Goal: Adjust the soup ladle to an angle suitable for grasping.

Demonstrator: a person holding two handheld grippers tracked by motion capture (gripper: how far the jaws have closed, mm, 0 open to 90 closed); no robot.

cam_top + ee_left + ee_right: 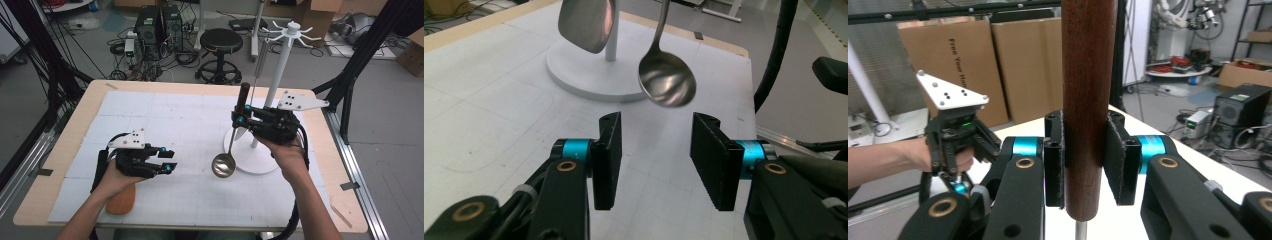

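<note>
Right gripper, centre-right of high view, jaws clamped on dark wooden handle of the steel ladle. Long axis near vertical, bowl down, just left of the white rack base. Left gripper, lower left, jaws wide apart, empty, farther off.

"Free Your Ha…" on cardboard box

Ladle: polished metal bowl, mirror-glossy, thin metal stem; handle dark brown wood, smooth satin grain. Right gripper pads matt black, finely ribbed; left gripper same, with glossy blue metal collars. Rack smooth white, matt. Table pale wood edge under matt white gridded sheet.
</note>
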